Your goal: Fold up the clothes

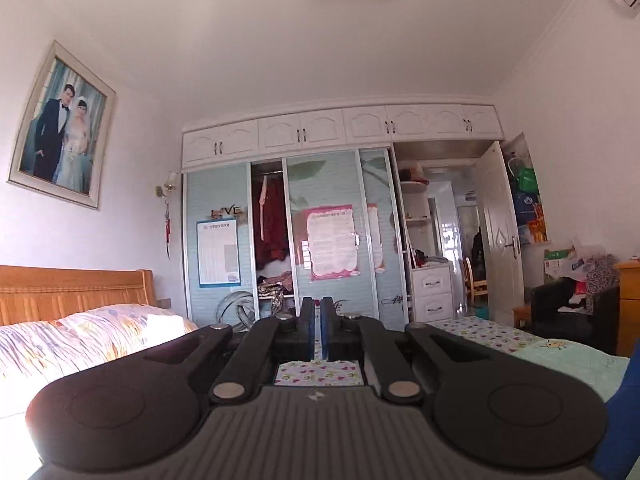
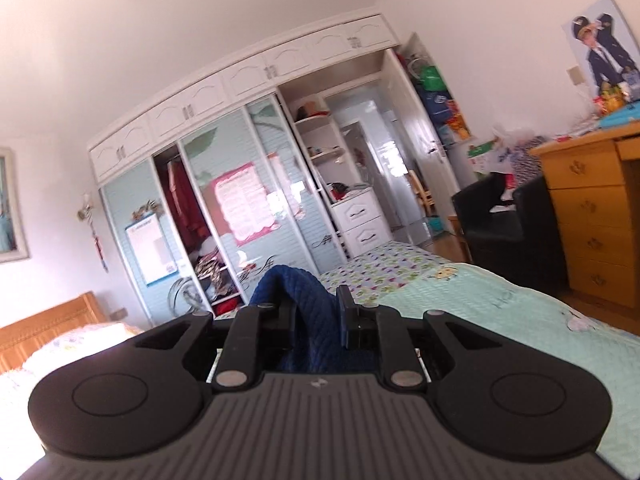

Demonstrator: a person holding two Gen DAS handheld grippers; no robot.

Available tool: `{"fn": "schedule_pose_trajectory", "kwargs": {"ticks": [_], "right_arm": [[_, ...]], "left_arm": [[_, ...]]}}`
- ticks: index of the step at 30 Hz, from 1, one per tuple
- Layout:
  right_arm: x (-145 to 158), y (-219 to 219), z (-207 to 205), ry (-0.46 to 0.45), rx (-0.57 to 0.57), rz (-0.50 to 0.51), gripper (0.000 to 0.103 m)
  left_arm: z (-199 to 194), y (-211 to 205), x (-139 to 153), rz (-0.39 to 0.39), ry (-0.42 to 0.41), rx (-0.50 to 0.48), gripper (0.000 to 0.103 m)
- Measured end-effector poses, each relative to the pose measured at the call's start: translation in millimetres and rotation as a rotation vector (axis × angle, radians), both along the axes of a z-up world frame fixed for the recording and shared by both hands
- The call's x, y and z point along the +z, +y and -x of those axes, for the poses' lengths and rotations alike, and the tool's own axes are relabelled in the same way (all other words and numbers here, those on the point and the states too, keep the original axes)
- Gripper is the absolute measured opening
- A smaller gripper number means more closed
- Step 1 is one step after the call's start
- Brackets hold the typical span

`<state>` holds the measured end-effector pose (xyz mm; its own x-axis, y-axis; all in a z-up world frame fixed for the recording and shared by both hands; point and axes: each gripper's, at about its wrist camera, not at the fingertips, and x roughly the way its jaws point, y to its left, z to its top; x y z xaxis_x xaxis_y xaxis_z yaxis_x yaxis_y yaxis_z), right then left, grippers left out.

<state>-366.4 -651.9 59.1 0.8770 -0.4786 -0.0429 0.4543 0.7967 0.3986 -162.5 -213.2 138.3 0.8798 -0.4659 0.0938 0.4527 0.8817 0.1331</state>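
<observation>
Your left gripper (image 1: 318,322) has its fingers pressed together with no cloth visible between them; your right gripper (image 2: 320,312) is clamped on a bunched blue garment (image 2: 296,300) held above the bed (image 2: 500,304); with one corner gripped, the garment may hang lopsided or slip free, spoiling the fold.

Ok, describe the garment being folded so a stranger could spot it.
Start at the bed with the mint-green cover. Just above its near end, the right gripper pinches a bunched blue garment. It is the only deep-blue, ribbed fabric there.
</observation>
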Motion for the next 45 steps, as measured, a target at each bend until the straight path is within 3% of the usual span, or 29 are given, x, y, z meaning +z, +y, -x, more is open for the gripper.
{"fn": "schedule_pose_trajectory", "kwargs": {"ticks": [1,4,6,9,12,16,24,26,28,29,30,35,41,45], "right_arm": [[2.5,1.0,-6.0,0.018,0.005,0.013,0.019],[-3.1,0.5,-21.2,0.073,0.010,0.018,0.019],[-18.6,-0.9,-30.3,0.145,-0.030,0.036,0.019],[-46.6,-11.4,-35.7,0.233,-0.065,-0.010,0.020],[-68.2,-20.8,-33.6,0.288,-0.088,-0.066,0.020],[-89.8,-22.5,-30.8,0.336,-0.107,-0.102,0.020],[-107.0,-15.5,-45.4,0.367,-0.076,-0.129,0.020],[-110.3,-14.2,-49.7,0.377,-0.067,-0.133,0.020],[-113.6,-12.2,-53.4,0.386,-0.059,-0.135,0.020],[-115.1,-10.9,-54.9,0.390,-0.055,-0.135,0.020],[-115.6,-9.4,-56.1,0.386,-0.052,-0.134,0.020],[-100.8,2.4,-49.3,0.312,-0.067,-0.089,0.020],[-42.1,14.2,-37.3,0.167,-0.060,0.008,0.020],[14.4,34.5,-35.0,0.026,0.007,0.109,0.020]], "left_arm": [[-4.6,-2.9,-3.2,-0.033,0.035,-0.032,0.003],[-10.7,-18.0,-50.3,-0.224,0.149,-0.110,0.010],[-10.8,-30.9,-89.6,-0.376,0.216,-0.155,0.024],[6.7,-52.5,-157.7,-0.633,0.277,-0.275,0.031],[26.7,-62.9,-209.2,-0.826,0.297,-0.390,0.034],[39.4,-59.5,-248.2,-0.976,0.247,-0.468,0.036],[24.7,-70.3,-275.5,-1.085,0.231,-0.521,0.054],[20.9,-71.3,-277.2,-1.072,0.217,-0.520,0.059],[11.4,-74.3,-274.4,-1.014,0.243,-0.499,0.053],[4.3,-76.9,-270.7,-0.964,0.277,-0.479,0.018],[-2.7,-79.4,-267.0,-0.913,0.310,-0.458,0.008],[-30.6,-67.6,-215.6,-0.578,0.333,-0.294,0.008],[-35.7,-25.5,-107.4,-0.234,0.124,-0.077,0.007],[-29.0,4.2,-43.0,-0.084,-0.003,0.007,0.006]]}}
